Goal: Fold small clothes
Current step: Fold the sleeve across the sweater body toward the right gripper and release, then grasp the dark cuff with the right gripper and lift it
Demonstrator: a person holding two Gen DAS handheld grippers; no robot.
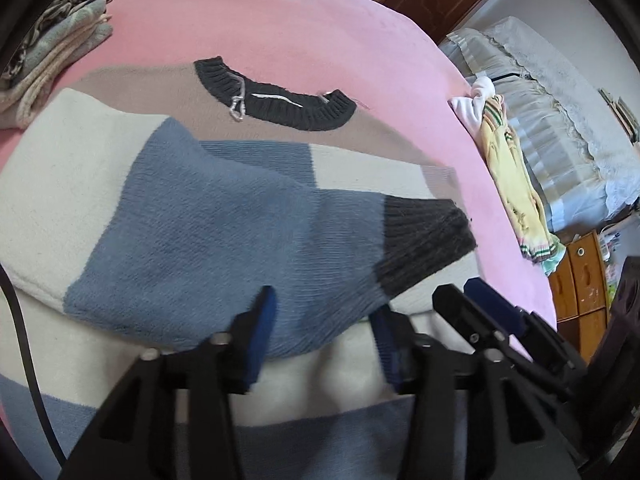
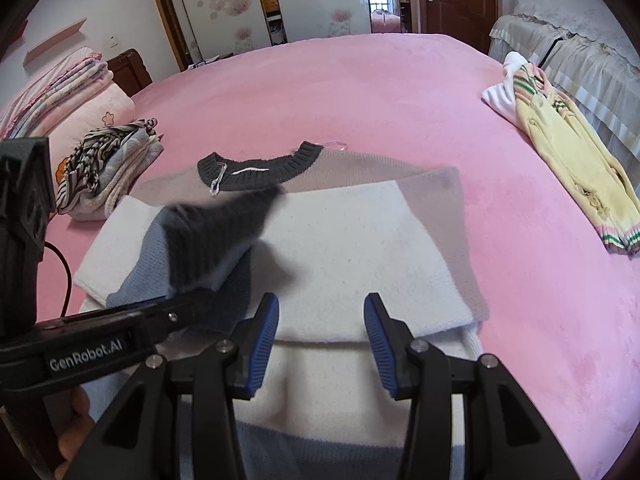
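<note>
A small knit sweater (image 2: 360,248) in cream, blue and taupe with a dark grey collar (image 2: 260,170) lies flat on the pink bed; it also shows in the left wrist view (image 1: 80,168). Its blue sleeve (image 1: 224,248) with a dark grey cuff (image 1: 424,248) is folded across the body. My left gripper (image 1: 324,320) is open, with the sleeve's lower edge between its fingers. My right gripper (image 2: 322,320) is open and empty over the cream part of the sweater. The right gripper's fingers (image 1: 480,308) show at the left view's lower right.
A stack of folded clothes (image 2: 108,168) sits at the left on the pink bed (image 2: 360,92). A yellow garment (image 2: 568,160) lies at the bed's right edge. Folded quilts (image 2: 64,92) lie at the far left. A covered sofa (image 1: 552,120) and wooden drawers (image 1: 580,280) stand beyond the bed.
</note>
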